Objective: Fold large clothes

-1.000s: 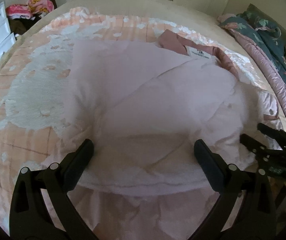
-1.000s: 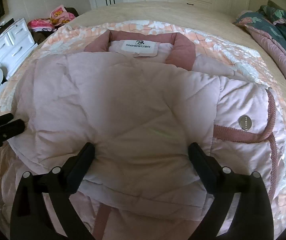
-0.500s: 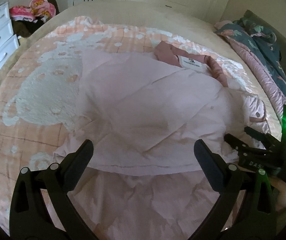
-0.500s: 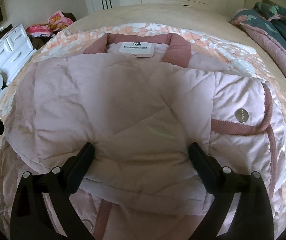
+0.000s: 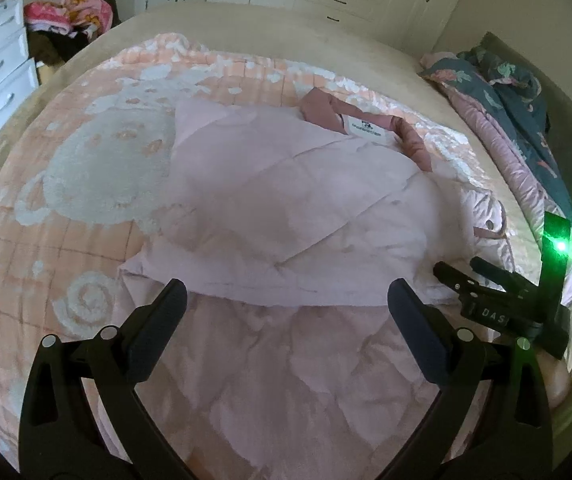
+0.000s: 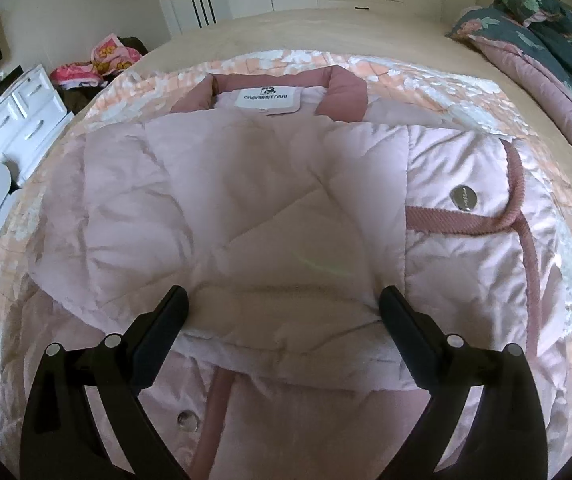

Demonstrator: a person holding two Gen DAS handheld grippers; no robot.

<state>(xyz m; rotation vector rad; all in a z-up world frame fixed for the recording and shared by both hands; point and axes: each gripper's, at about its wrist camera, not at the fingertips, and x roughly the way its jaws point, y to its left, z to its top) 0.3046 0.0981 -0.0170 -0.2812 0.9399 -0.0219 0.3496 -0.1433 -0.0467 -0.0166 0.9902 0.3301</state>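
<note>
A pale pink quilted coat (image 5: 286, 208) (image 6: 270, 200) with a dusty-rose collar (image 6: 341, 88) and a white neck label lies spread on the bed, one panel folded across its body. My left gripper (image 5: 286, 300) is open above the coat's near part, just short of the fold's lower edge, holding nothing. My right gripper (image 6: 284, 304) is open too, its fingers to either side of the fold's lower edge; whether they touch it is unclear. In the left wrist view the right gripper (image 5: 473, 272) shows at the right edge with a green light. A rose-trimmed pocket with a metal snap (image 6: 463, 198) sits at right.
The coat rests on a peach and white blanket (image 5: 66, 200) over a beige bed. A dark floral quilt (image 6: 545, 40) is heaped at the far right. White drawers (image 6: 18, 120) and a pile of pink clothes (image 6: 102, 60) stand at the left; white wardrobes line the back wall.
Both grippers have pulled back from the coat, staying open. More of the bed and the coat's lower part shows in the left wrist view. The folded panel lies still.
</note>
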